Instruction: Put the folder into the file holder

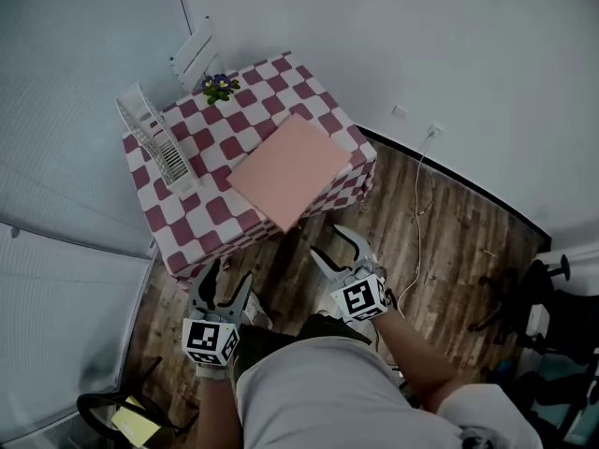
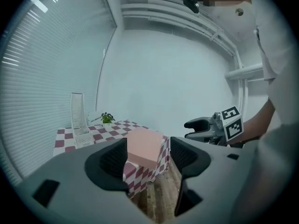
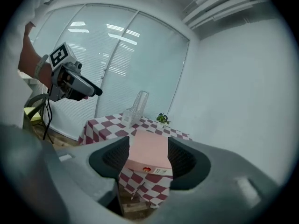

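Left fingers: spread apart with nothing between the pads. The left gripper (image 1: pixel 229 274) hangs over the wooden floor (image 1: pixel 449 241), short of the table.
Right fingers: also parted and empty. The right gripper (image 1: pixel 328 241) is just beside the left one and a touch closer to the table's near edge.
Straight ahead of both: the folder (image 1: pixel 290 168), pink, lies flat on the table (image 1: pixel 201 218) with its red-and-white checked cloth, and neither gripper touches it.
Folder heading: it sits turned like a diamond, with one corner pointing back at the fingers and jutting past the table's near edge.
Folder long axis: it is close to square, but the longer sides seem to run from the left fingers' side away toward the far right.
Folder near edge: in the right gripper view the edge facing the fingers carries a red dot and a small label.
Beyond the left fingers: the file holder (image 1: pixel 154 138), white and slotted, stands on the table's far-left part, apart from the folder.
Farthest out: a small potted plant (image 1: pixel 220 87) sits at the table's back corner.
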A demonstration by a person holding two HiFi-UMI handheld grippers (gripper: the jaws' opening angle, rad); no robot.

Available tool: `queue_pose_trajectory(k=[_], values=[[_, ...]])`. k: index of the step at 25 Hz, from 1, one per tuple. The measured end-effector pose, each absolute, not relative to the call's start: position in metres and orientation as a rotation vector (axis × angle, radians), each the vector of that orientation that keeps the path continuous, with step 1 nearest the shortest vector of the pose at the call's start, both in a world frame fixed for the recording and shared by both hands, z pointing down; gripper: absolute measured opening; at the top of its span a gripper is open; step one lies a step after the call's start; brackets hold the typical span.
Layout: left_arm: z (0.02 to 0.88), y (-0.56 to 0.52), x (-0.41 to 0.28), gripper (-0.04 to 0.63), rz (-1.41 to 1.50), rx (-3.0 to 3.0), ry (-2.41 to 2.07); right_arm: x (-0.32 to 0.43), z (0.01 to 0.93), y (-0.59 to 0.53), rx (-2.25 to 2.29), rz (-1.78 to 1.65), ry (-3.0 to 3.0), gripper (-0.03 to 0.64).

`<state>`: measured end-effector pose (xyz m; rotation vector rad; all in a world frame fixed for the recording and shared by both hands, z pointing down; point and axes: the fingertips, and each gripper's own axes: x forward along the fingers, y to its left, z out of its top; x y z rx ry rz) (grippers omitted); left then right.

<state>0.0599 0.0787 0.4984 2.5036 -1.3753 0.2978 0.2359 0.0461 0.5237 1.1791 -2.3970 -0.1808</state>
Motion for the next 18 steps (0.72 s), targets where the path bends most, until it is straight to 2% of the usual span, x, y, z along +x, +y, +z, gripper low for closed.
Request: queue_pose_trajectory(k=[11,18], values=[[0.519,-0.007,-0.017,0.273,0.372,2.595,-1.054,0.178,0.586,-0.008,1.268,-0.101,-2.119,0.253],[0.540,-0.017,-0.034,0.273,0.446,2.606,-0.921,0.160,0.634,-0.010,1.192,-0.159,-1.990,0.261]])
